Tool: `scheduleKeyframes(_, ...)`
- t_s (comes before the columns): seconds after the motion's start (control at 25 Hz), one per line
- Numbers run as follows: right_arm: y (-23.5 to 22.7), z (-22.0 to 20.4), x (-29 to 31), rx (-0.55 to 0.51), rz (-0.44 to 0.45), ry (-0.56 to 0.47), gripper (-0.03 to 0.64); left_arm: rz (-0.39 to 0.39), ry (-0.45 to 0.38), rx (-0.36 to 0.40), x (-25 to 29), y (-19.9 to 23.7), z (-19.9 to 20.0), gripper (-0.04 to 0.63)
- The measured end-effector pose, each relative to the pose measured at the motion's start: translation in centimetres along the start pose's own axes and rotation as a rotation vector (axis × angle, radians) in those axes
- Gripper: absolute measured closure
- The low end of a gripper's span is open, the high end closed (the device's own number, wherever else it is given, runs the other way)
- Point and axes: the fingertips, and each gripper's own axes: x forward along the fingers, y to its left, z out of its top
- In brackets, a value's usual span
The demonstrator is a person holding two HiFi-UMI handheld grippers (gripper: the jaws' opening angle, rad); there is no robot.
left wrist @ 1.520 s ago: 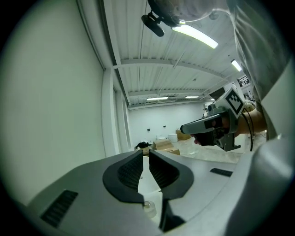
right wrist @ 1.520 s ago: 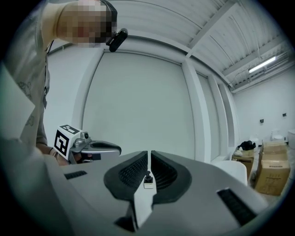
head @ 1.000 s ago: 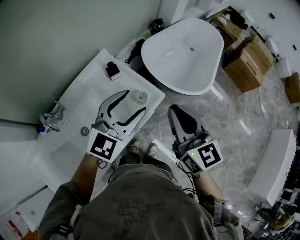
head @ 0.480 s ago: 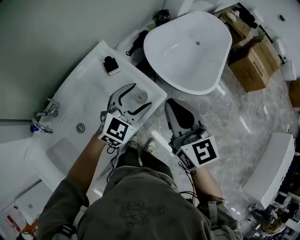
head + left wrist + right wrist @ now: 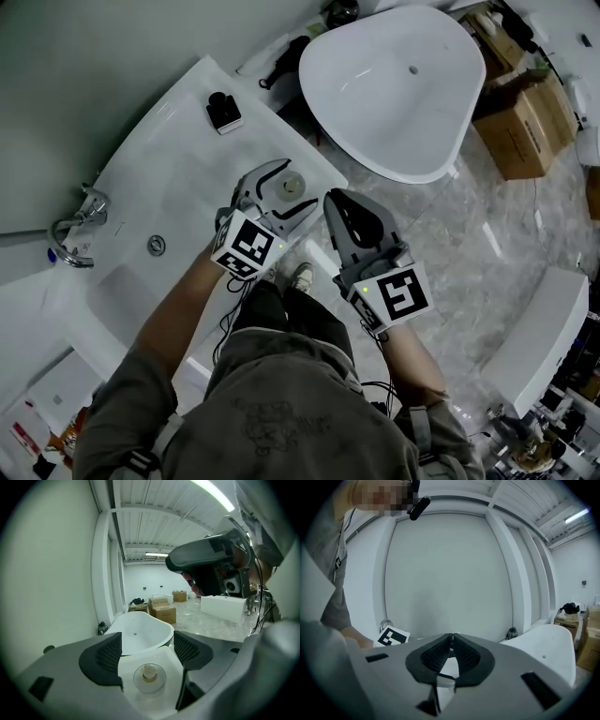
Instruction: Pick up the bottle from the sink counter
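A small clear bottle (image 5: 292, 184) with a pale cap stands upright near the right corner of the white sink counter (image 5: 178, 159). My left gripper (image 5: 299, 184) is open wide, with one jaw on each side of the bottle. In the left gripper view the bottle (image 5: 149, 678) sits low between the two dark pads (image 5: 108, 656) with a gap on both sides. My right gripper (image 5: 336, 202) is shut and empty. It hovers just off the counter's edge, right of the bottle. In the right gripper view its jaws (image 5: 451, 638) meet in a point.
A small black object (image 5: 223, 111) sits at the counter's far end. The faucet (image 5: 79, 228) and drain (image 5: 156, 246) lie to the left. A white freestanding bathtub (image 5: 398, 84) stands just beyond the counter's corner, with cardboard boxes (image 5: 525, 122) past it.
My left gripper has advanced to the bottle and its jaws have spread wider around it. The right gripper has drifted forward and left, closer to the counter corner.
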Motion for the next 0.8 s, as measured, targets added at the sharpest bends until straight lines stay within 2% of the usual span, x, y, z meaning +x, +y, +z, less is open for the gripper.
scheduleKeyframes(0.52, -2.2, -6.7, 3.2, 0.024, -0.034, 0.102, 0.578, -0.062, 0.098, -0.014, 4.6, -0.6, -8.2, 0.267)
scheduleKeyframes(0.8, -2.9, -8.5, 4.4, 0.055, -0.024, 0.116, 0.578, -0.115, 0.057, -0.055, 5.9, -0.9, -9.2, 0.267)
